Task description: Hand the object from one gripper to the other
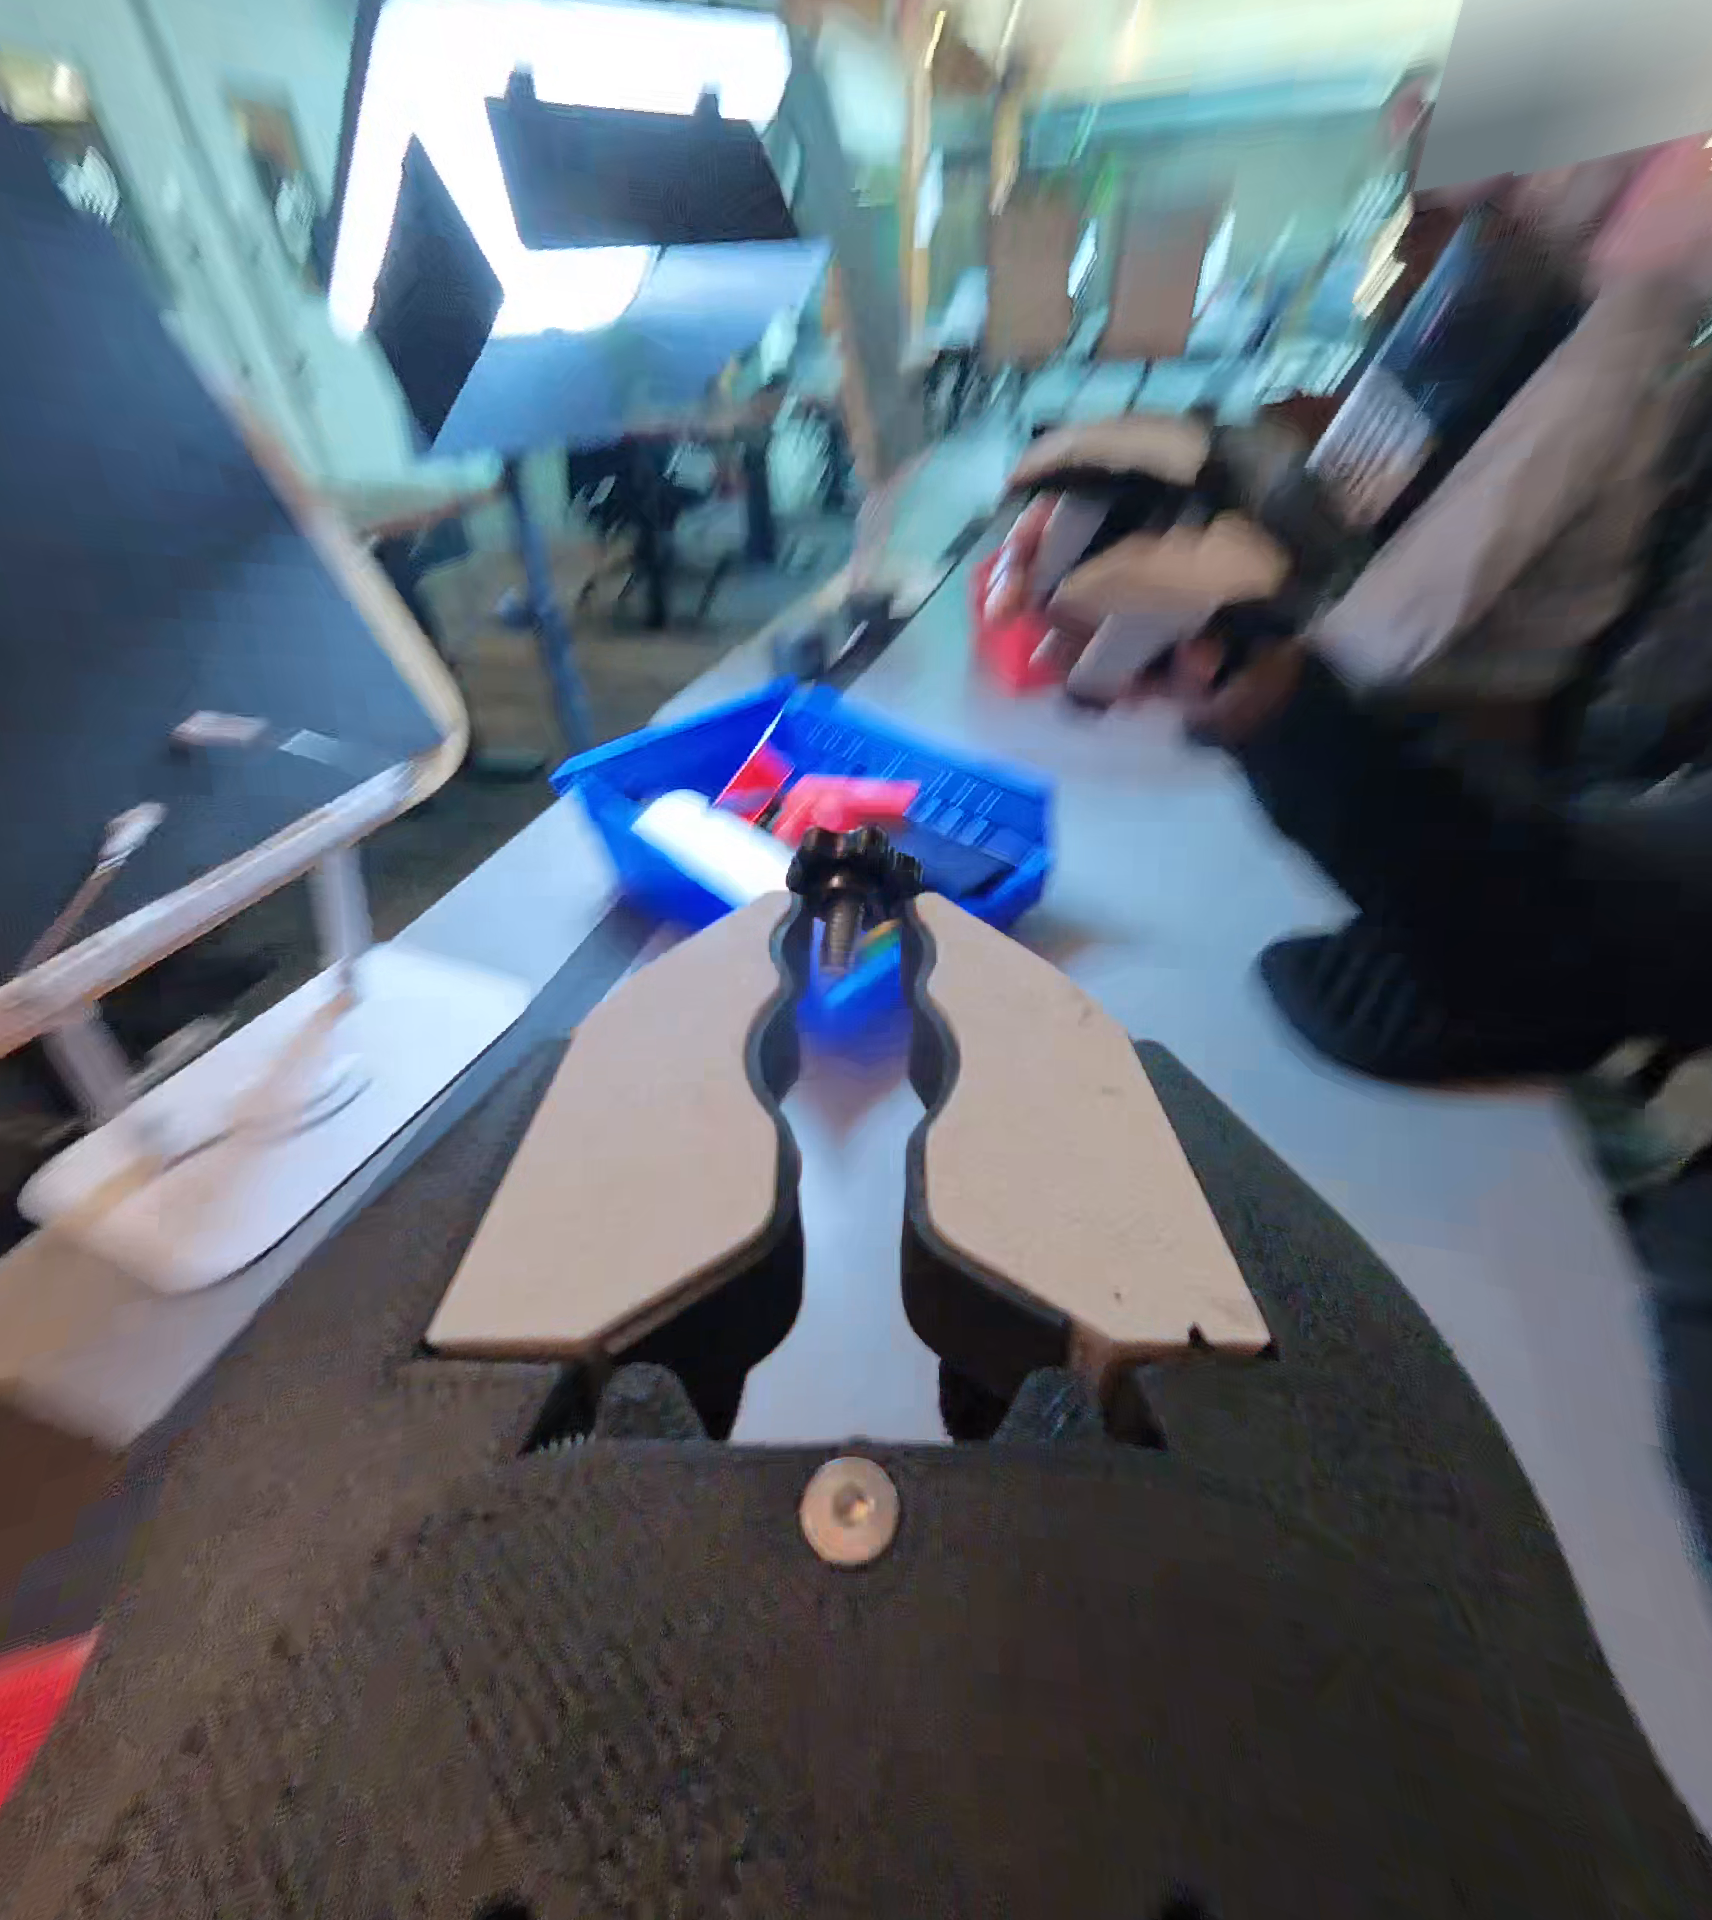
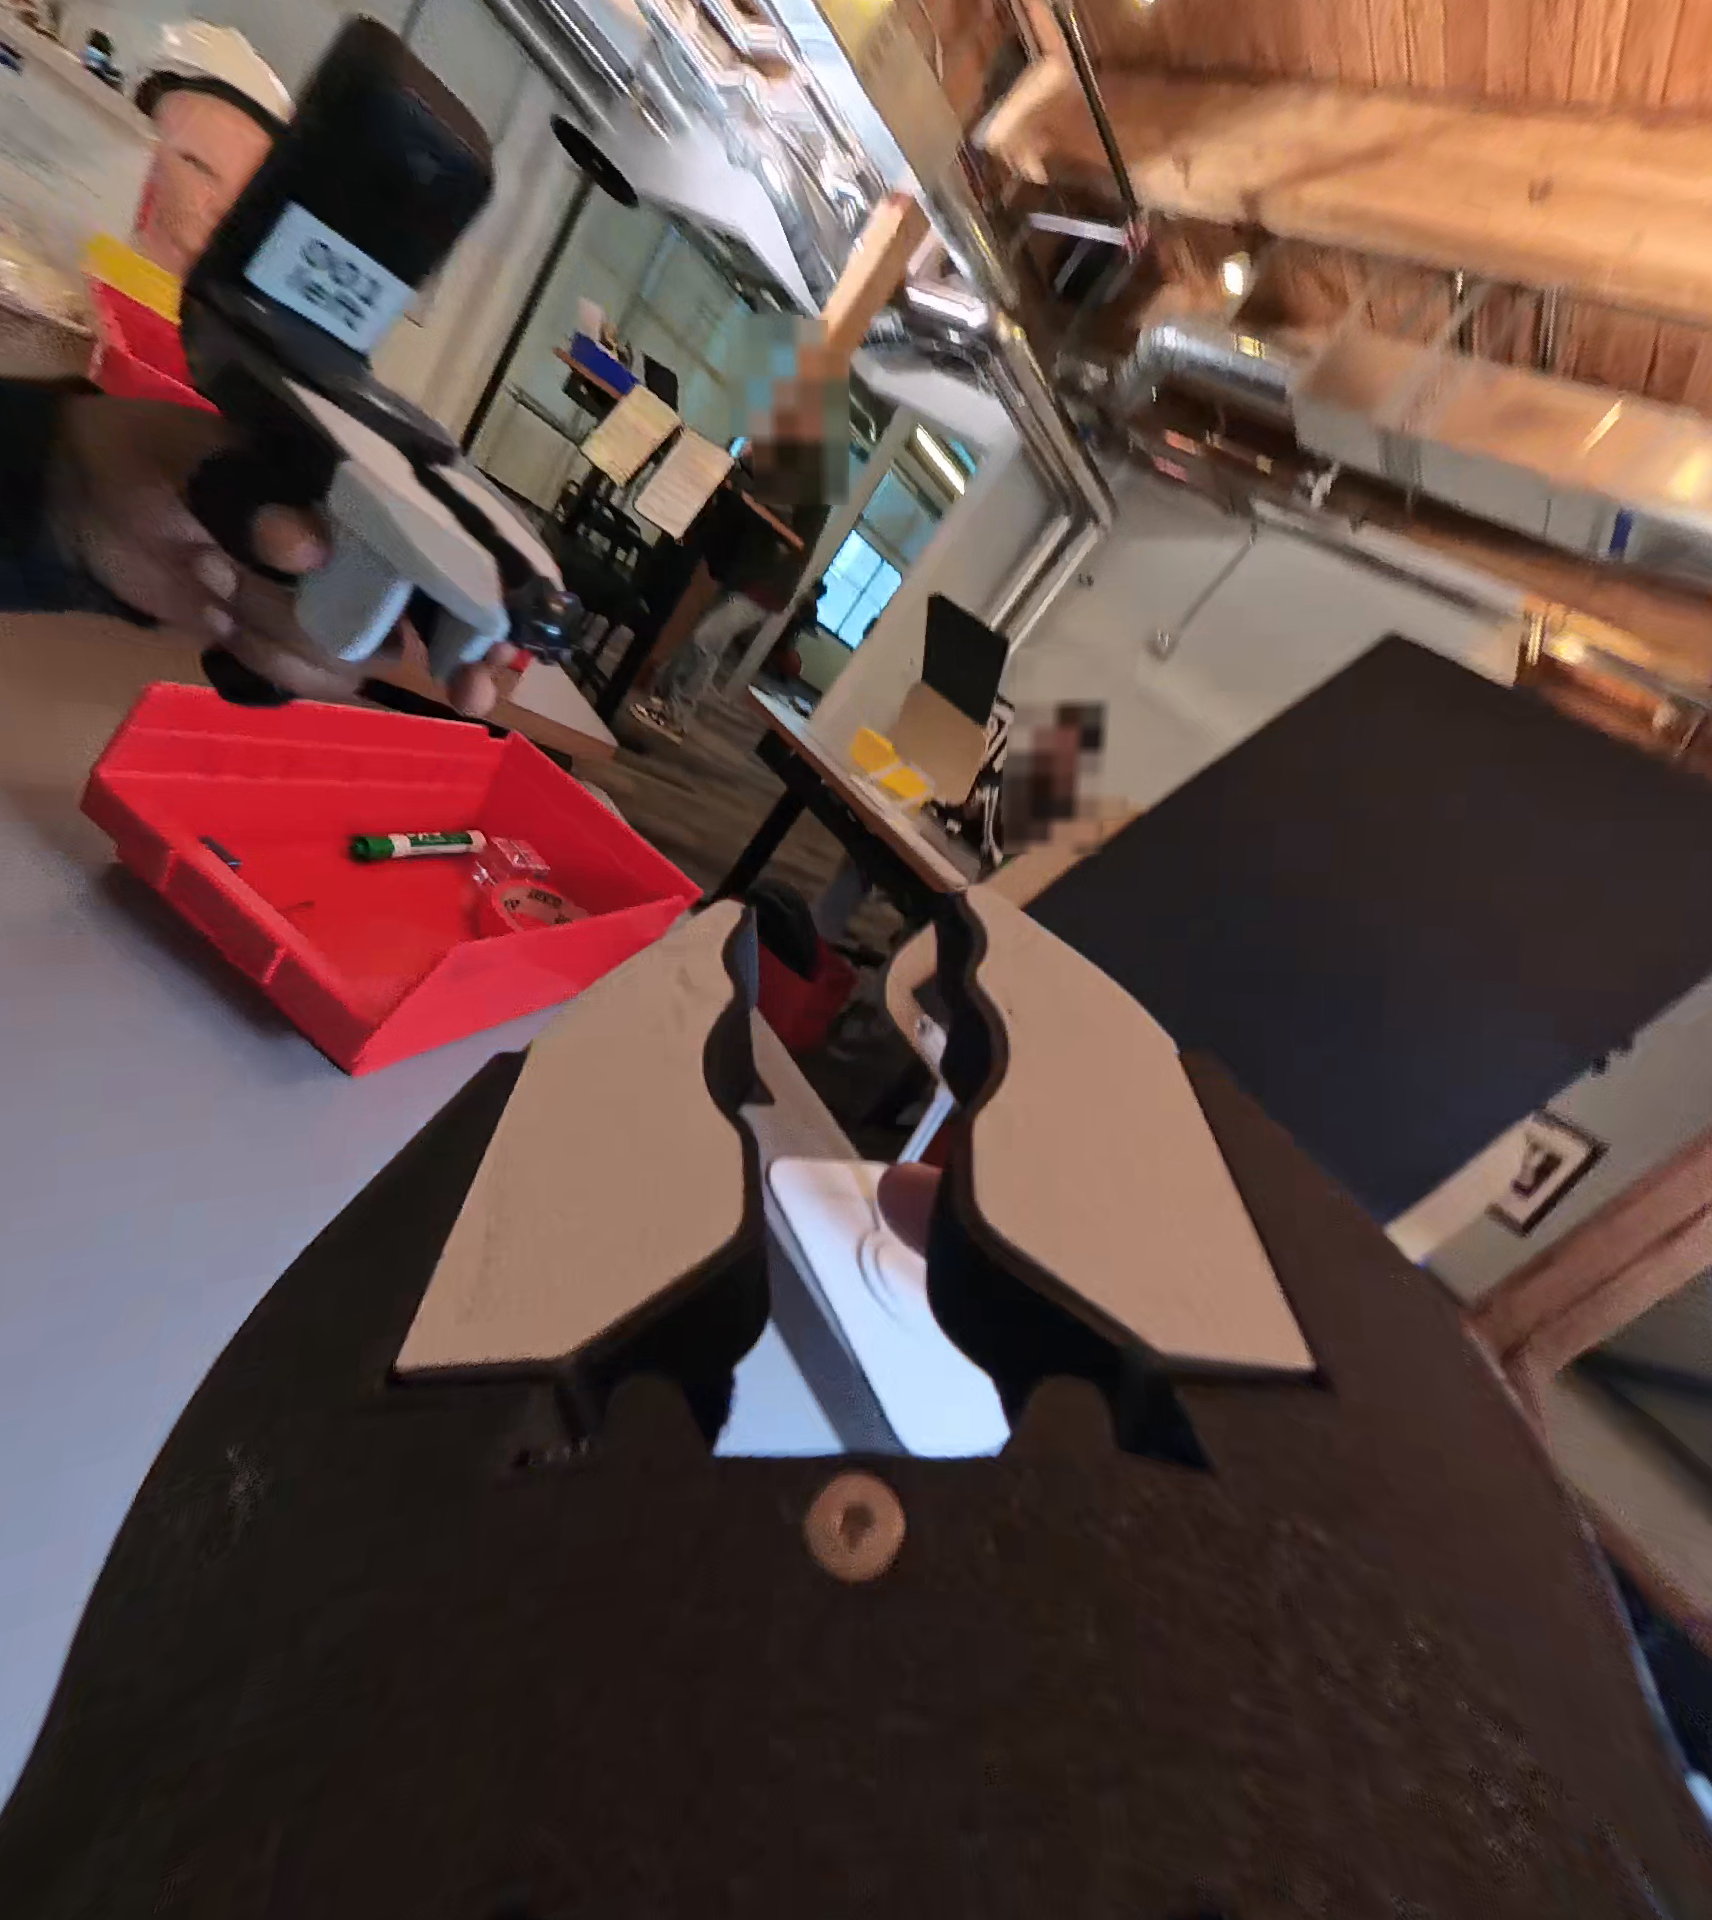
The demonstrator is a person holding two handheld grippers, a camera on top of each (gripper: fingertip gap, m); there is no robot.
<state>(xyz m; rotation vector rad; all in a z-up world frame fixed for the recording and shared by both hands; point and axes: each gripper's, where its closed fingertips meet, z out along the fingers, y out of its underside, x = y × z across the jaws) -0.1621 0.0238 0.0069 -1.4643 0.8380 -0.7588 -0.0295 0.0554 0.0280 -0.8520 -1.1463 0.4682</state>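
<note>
left gripper point(image 1: 854, 914) raised above the grey table point(image 1: 1195, 935), jaws closed almost fully on a black knob with a screw point(image 1: 847, 883) pinched at the fingertips. behind it, a blue bin point(image 1: 987, 831) holding mixed items. right gripper point(image 2: 847, 940) with jaws parted and nothing between them, tilted beside a red bin point(image 2: 312, 935) containing a green marker point(image 2: 416, 844) and a roll of tape point(image 2: 519, 904).

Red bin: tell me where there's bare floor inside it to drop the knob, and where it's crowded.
The red bin is bare across its near and left floor, by the low front wall. The far right corner is crowded: a green marker and a clear tape roll lie there. The left gripper holds the black knob above the bin's far rim.
</note>
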